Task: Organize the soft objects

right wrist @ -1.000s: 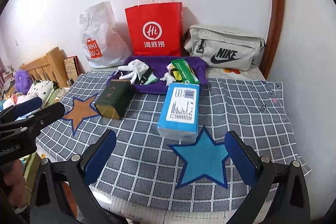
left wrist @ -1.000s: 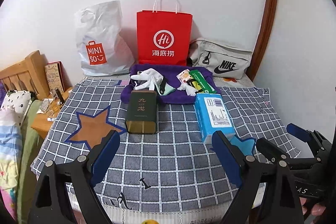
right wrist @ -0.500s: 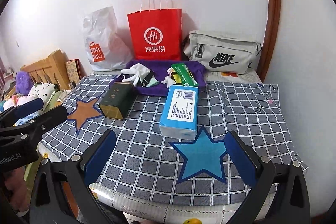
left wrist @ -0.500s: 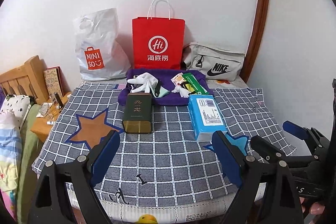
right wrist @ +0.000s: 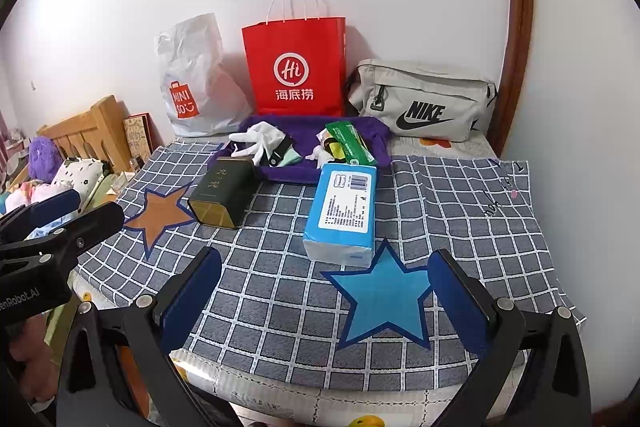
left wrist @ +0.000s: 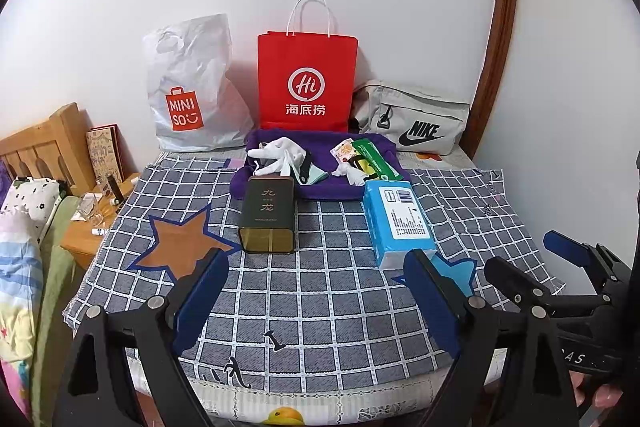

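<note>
Tissues first: the blue soft-pack of paper tissues (right wrist: pixel 344 213) lies flat on the grey checked tablecloth (right wrist: pixel 460 211), and its long axis runs away from the cameras, from the near end at the blue fabric star (right wrist: pixel 384 301) up to the far end just short of the purple fleece tray (right wrist: pixel 372 131). That is the relation that counts here. In the right wrist view the pack sits ahead of the right gripper (right wrist: pixel 324 301), a touch left of its centre line, with the short near end facing the jaws; they stand wide apart with nothing between them. From the left gripper (left wrist: pixel 316 301), also spread wide and empty, the same pack (left wrist: pixel 398 223) lies off to the right, beyond its right finger, so the right hand looks the nearer and better lined up. Since the pack's length points along the reach, I judge the fingers could straddle its narrow width without any turn of the wrist. Further out, the dark green rectangular tea tin (right wrist: pixel 224 193) lies on its side to the left, near the brown fabric star (right wrist: pixel 158 217). In the tray behind are white cotton gloves (right wrist: pixel 256 139) and a green packet (right wrist: pixel 350 143). Against the wall stand a red paper bag (right wrist: pixel 296 71), a white plastic bag (right wrist: pixel 192 83) and a grey waist bag (right wrist: pixel 424 101).
</note>
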Demonstrator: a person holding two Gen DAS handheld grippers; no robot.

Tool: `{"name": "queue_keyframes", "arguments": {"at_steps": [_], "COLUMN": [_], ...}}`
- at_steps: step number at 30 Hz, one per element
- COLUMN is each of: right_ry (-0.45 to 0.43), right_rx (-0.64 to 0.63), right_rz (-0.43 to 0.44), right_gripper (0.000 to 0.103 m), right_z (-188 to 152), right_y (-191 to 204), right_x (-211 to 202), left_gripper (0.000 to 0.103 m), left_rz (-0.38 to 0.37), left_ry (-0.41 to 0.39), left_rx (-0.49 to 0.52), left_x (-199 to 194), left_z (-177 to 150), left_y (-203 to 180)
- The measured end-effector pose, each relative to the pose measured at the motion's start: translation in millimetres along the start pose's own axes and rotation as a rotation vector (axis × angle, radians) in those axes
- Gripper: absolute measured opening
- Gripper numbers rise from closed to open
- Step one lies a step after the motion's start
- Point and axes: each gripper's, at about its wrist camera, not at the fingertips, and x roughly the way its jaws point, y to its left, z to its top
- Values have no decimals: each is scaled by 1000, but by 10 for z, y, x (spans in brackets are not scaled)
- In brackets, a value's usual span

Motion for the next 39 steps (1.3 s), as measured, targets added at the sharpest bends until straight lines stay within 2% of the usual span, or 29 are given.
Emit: {"name": "queue_keyframes", "arguments": {"at_steps": [39], "right_ry": [-4], "right_rx": [-7], "right_rz": [3], "right_gripper": [102], "right_z": [-19], "right_y": [29], "right_x": [-20], "left_gripper": [89], "left_rz": [1], "left_ry": [7], "left_rx": [-4], "left_x": [21], "left_z": [-25], "left_y": [18]}}
